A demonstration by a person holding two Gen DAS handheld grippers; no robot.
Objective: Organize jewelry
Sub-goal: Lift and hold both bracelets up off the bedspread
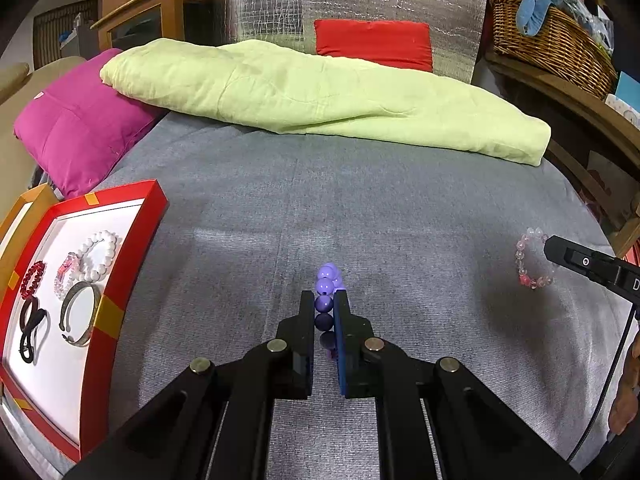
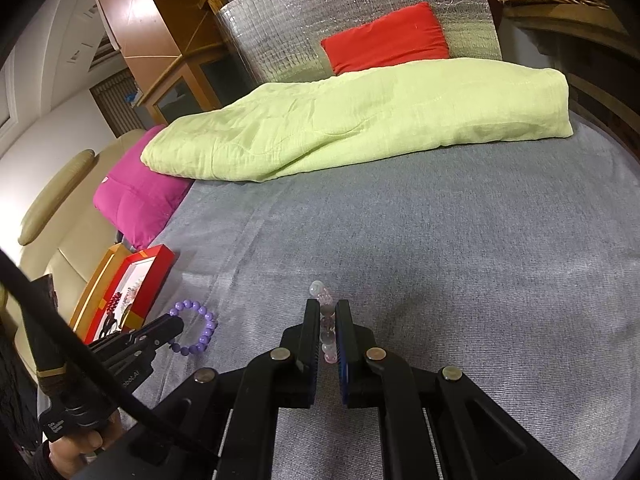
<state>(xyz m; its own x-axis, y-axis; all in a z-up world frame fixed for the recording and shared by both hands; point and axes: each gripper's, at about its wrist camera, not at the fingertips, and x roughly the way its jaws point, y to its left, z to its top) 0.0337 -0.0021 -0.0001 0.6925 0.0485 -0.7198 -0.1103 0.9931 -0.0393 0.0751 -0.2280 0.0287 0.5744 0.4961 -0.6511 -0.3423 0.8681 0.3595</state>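
Left gripper: jaws pinching the purple bead bracelet, beads lined up between the pads, the loop lying on the grey bed cover. In the right wrist view the same bracelet lies as a ring on the cover, one side of it caught at the gripper's tip.

Right gripper: jaws closed on the pink and clear bead bracelet, which also rests on the cover. Left wrist view shows it as a ring at the gripper's black tip, well apart from the purple one.

Red tray with white lining sits at the left edge of the bed. Inside: white bead bracelet, dark red bead bracelet, metal bangle, black band.

Behind: folded pale green blanket, magenta cushion, red cushion.
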